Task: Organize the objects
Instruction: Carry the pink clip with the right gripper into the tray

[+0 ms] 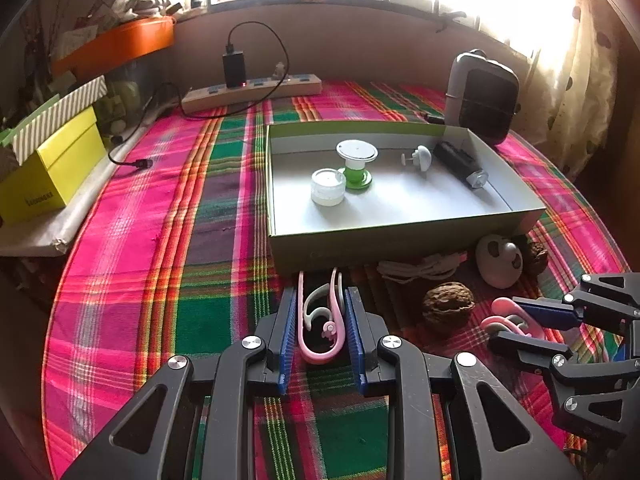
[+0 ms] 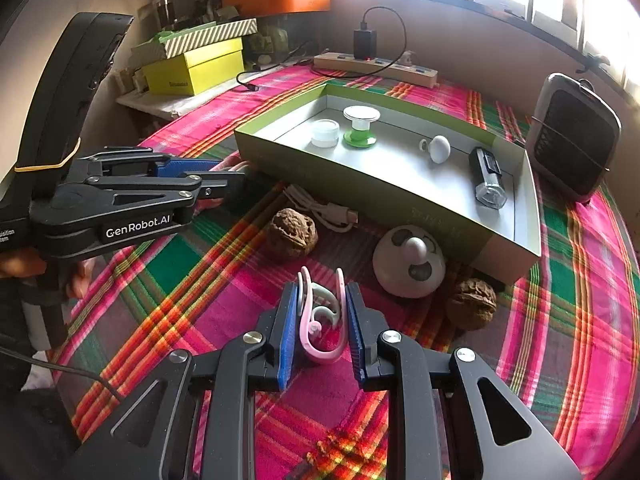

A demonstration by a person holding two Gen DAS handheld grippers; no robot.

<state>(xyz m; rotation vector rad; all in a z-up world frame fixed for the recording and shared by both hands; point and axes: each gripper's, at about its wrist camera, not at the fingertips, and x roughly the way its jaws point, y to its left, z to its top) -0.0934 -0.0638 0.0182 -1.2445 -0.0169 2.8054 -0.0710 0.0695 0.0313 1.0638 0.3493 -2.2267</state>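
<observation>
Currently each set of tongs is clenched on a pink-and-white hook: the left gripper [image 1: 320, 320] grasps one hook [image 1: 322, 320] between its blue pads, and the right gripper [image 2: 322, 320] grasps a second hook [image 2: 320, 316] the same way. Both hooks sit between their pads, near the plaid cloth [image 1: 160, 240]; whether they still rest on it cannot be told. Ahead of both tongs stands the open cardboard tray [image 1: 400, 232], which already holds a small white jar [image 1: 328, 187], a green-and-white spool [image 1: 356, 162], a white knob [image 1: 420, 157] and a dark cylinder [image 1: 460, 164]. The step in hand is judged to be carrying the hooks into that tray. To do it well, keep the grip firm, since the thin curved plastic may twist or slip between flat pads. Lift each hook clear of the tray's near wall before moving forward, and move one hand at a time so the tongs do not collide. Release over bare floor in the tray, away from the spool, which looks easy to topple. Between the right tongs and the tray lie two walnuts [image 2: 292, 234], a white cable [image 2: 324, 208] and a white dome-shaped gadget [image 2: 408, 262]; pass above these. The cloth is soft and brightly checked. Beyond the tray, a power strip [image 1: 256, 92] lies below a bright window, with a small heater [image 1: 484, 96] to the right.
</observation>
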